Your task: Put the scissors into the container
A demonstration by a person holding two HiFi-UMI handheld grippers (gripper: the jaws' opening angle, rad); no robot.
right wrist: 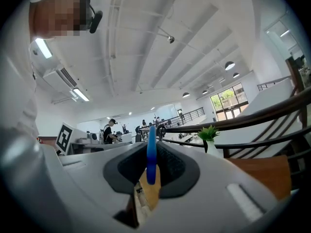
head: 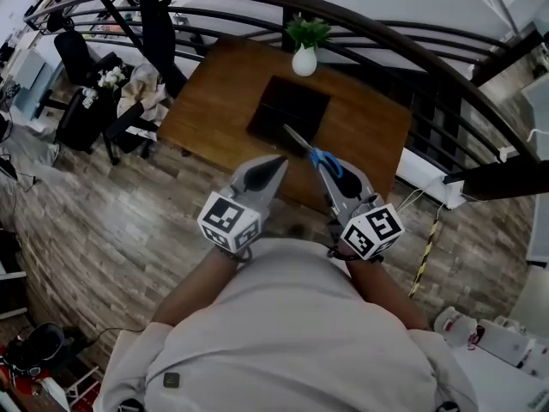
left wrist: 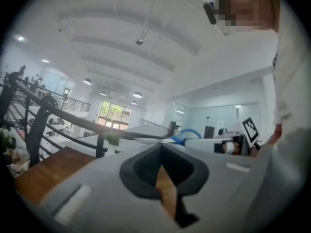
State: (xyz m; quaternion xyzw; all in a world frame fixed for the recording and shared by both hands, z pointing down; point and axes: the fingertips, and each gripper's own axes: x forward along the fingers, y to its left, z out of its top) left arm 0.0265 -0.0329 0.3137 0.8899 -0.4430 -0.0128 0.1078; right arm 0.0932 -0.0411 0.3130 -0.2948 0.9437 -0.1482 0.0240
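Observation:
In the head view, a dark rectangular container (head: 287, 108) lies on the wooden table (head: 210, 101). My right gripper (head: 331, 174) is shut on the blue handle of the scissors (head: 319, 155). Their metal blades point up and left, with the tips over the container's near edge. In the right gripper view, the blue handle (right wrist: 151, 155) stands upright between the pads. My left gripper (head: 278, 163) hovers beside it over the table's front edge, shut with nothing in it. The left gripper view shows its own pads (left wrist: 146, 171) meeting at the tip, and the scissors' blue loop (left wrist: 189, 132) to the right.
A green plant in a white vase (head: 304, 57) stands at the table's far edge, just behind the container. A curved dark railing (head: 403, 45) runs behind the table. Office chairs (head: 86, 93) and clutter stand to the left on the wood-plank floor.

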